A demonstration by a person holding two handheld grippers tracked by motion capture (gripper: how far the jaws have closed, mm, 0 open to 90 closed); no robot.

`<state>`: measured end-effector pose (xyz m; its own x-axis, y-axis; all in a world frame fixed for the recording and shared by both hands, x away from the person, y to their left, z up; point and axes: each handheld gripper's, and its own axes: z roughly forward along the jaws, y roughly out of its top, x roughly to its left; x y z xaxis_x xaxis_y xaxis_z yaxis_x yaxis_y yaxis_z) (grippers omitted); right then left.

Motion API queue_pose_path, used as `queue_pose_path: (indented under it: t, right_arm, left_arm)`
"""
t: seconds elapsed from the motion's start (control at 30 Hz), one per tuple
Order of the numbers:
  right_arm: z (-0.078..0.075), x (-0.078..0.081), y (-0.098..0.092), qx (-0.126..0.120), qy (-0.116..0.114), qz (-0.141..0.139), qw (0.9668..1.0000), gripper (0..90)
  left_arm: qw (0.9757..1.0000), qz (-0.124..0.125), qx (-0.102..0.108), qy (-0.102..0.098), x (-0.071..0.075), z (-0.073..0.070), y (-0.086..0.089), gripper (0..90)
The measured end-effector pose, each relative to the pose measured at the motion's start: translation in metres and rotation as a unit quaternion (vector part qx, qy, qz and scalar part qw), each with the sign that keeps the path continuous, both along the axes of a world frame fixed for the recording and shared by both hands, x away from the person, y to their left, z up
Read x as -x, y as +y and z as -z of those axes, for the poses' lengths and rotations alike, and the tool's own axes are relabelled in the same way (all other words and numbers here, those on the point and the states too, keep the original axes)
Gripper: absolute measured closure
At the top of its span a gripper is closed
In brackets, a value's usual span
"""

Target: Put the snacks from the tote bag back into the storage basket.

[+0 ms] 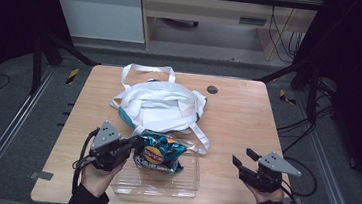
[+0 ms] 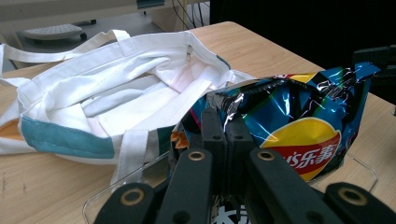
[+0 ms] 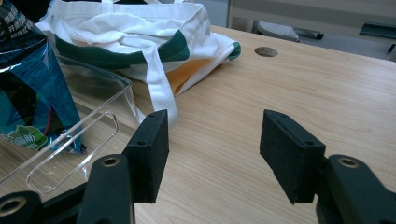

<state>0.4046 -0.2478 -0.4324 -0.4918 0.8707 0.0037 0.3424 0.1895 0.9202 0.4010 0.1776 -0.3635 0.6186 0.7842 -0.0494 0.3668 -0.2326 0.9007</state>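
A blue bag of crisps (image 1: 161,153) stands in a clear plastic tray (image 1: 180,190) near the table's front edge. My left gripper (image 1: 137,142) is shut on the bag's left crimped edge; in the left gripper view its jaws (image 2: 223,123) pinch the foil of the bag of crisps (image 2: 299,121). My right gripper (image 1: 244,157) rests low over bare wood to the right of the tray, jaws apart with nothing between them (image 3: 212,140). The bag of crisps (image 3: 28,79) and the tray's wall (image 3: 93,126) lie off to its left.
A white tote bag (image 1: 161,105) with teal trim and long handles lies crumpled behind the tray, its mouth (image 2: 116,88) facing the left gripper. A round cable hole (image 1: 212,89) sits in the tabletop at the back. The tote bag (image 3: 140,28) has a strap trailing onto the wood.
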Motion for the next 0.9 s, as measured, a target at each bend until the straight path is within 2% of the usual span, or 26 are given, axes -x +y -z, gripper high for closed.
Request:
queue_pose_path:
  t: [0.13,0.23,0.47,0.57,0.67,0.8,0.9]
  right_arm:
    - [0.0001,-0.0003,-0.0002,0.001,0.000,0.000,1.0000,41.8]
    - [0.0001,-0.0004,-0.0005,0.001,0.000,0.001,1.0000,41.8]
    - [0.0001,-0.0004,-0.0007,0.001,0.001,0.000,1.0000,41.8]
    - [0.0000,-0.0003,-0.0006,0.000,0.002,0.001,1.0000,41.8]
    - [0.0000,-0.0003,-0.0006,0.000,0.002,0.000,1.0000,42.0]
    - [0.0002,-0.0007,-0.0010,0.000,0.002,0.001,1.0000,42.0]
    - [0.0000,-0.0005,-0.0015,-0.002,0.002,0.002,1.0000,42.0]
  left_arm:
    - [0.9999,-0.001,0.013,-0.009,-0.0005,0.0025,0.0011,87.7]
    - [0.9994,-0.001,0.029,-0.016,-0.0005,0.0031,0.0024,81.0]
    - [0.9981,0.005,0.044,-0.043,0.0023,0.0018,0.0040,76.4]
    - [0.9974,0.006,0.045,-0.056,0.0030,0.0025,0.0030,78.2]
    - [0.9971,0.006,0.042,-0.063,0.0027,0.0027,0.0024,86.3]
    - [0.9969,-0.001,0.047,-0.063,0.0044,0.0015,0.0000,89.3]
    - [0.9974,-0.011,0.050,-0.050,0.0074,-0.0008,-0.0038,90.0]
